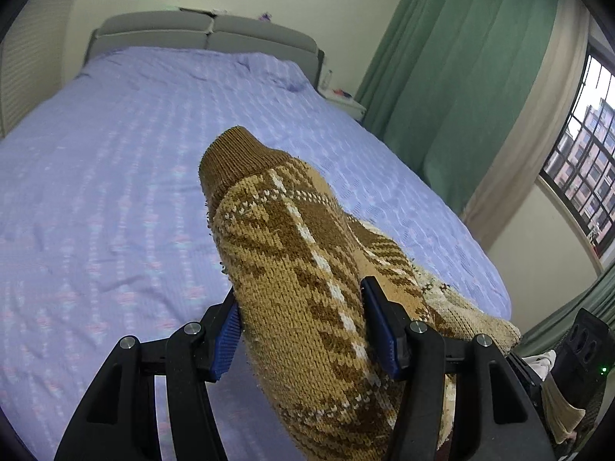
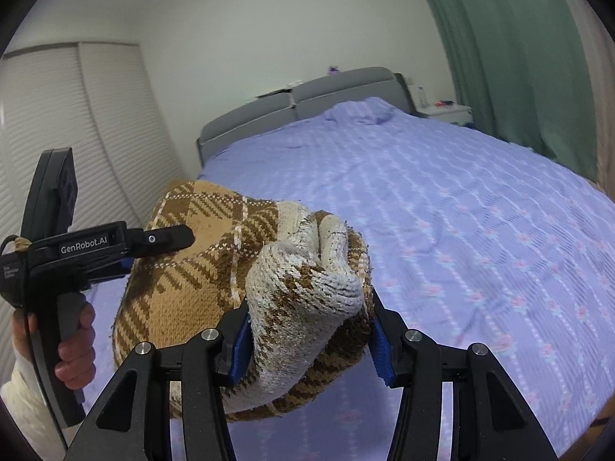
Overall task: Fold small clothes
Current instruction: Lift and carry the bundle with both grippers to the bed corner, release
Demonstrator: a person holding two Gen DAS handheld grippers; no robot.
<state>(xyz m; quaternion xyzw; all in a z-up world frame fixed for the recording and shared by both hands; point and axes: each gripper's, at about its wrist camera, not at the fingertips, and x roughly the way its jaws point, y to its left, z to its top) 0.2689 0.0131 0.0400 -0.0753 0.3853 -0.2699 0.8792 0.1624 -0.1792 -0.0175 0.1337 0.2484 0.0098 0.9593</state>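
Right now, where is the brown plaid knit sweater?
The sweater is lifted above the lilac bedspread, bunched between the left gripper and the right gripper, both clamped on it.

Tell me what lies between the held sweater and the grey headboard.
Only bare lilac bedspread lies between the knitted sweater and the headboard; both wrist views show it.
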